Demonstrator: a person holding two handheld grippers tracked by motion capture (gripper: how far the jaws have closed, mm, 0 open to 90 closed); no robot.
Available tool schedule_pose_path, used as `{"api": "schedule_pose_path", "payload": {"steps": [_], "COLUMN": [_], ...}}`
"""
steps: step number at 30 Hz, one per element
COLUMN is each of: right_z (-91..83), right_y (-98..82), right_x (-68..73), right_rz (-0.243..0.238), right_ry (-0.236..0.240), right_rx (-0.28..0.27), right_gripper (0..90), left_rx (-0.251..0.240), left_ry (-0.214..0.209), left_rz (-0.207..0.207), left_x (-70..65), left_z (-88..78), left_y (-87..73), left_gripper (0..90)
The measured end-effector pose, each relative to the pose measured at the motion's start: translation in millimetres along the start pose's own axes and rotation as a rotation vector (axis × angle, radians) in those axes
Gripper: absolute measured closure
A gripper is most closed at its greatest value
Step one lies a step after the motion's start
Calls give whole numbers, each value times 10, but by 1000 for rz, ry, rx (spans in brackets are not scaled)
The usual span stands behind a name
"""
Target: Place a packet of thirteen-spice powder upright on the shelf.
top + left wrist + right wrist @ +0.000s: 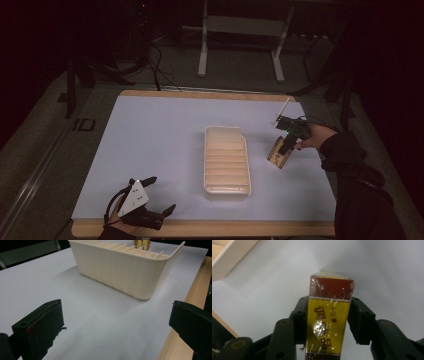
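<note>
The right hand-held gripper clamps a shrink-wrapped box above the worktop, beside the slotted tray, where slick wrap could slip loose, while the left hand-held gripper gapes wide, empty.

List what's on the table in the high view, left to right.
Left gripper, jaws apart → cream divided tray → yellow-and-red packet clamped in the right gripper, the person's hand behind it.

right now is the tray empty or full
Empty: the tray shows bare dividers, and the box is outside it in the right gripper.
</note>
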State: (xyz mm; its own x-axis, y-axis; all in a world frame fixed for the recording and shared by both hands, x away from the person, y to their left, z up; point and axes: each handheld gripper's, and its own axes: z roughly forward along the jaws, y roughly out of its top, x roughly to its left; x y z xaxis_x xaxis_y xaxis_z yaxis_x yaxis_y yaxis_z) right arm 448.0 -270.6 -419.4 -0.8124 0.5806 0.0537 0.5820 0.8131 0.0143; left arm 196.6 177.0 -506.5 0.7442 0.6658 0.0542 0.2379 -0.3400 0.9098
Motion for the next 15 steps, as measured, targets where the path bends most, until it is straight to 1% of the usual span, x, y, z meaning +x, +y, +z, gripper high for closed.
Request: {"api": "schedule_pose_path", "payload": {"steps": [1,2,4,5,6,9,10,11,12,13,14,15], "right_z": [0,0,0,-9,-10,-16,-22,-22,-35,-40,-40,-48], "right_y": [0,7,10,17,16,16,8,8,-11,-21,-21,-46], "right_x": [0,13,21,35,40,56,81,81,125,142,142,181], "right_rz": [0,-1,-8,-19,-29,-43,-87,-87,-163,-195,-195,-273], "right_ry": [0,11,13,-2,-4,-2,-11,-11,-41,-49,-49,-57], "right_rx": [0,8,10,10,17,26,24,24,16,12,12,9], "right_gripper": [565,634,644,664,666,670,671,671,672,672,672,672], "left_rx": [0,0,0,0,0,0,0,1,0,0,0,1], "left_ry": [-1,-2,-1,0,0,-1,-2,-2,-2,-2,-2,-2], "left_rz": [0,0,0,0,0,1,1,1,1,1,1,1], "left_x": [-1,-2,-2,0,0,0,-1,-2,-2,-2,-2,-2], "left_z": [0,0,-2,-4,-4,-2,-1,-1,-1,-1,-1,0], "left_y": [0,0,0,0,0,0,0,-1,-1,-1,-1,0], "left_gripper": [0,0,0,0,0,0,0,0,0,0,0,0]}}
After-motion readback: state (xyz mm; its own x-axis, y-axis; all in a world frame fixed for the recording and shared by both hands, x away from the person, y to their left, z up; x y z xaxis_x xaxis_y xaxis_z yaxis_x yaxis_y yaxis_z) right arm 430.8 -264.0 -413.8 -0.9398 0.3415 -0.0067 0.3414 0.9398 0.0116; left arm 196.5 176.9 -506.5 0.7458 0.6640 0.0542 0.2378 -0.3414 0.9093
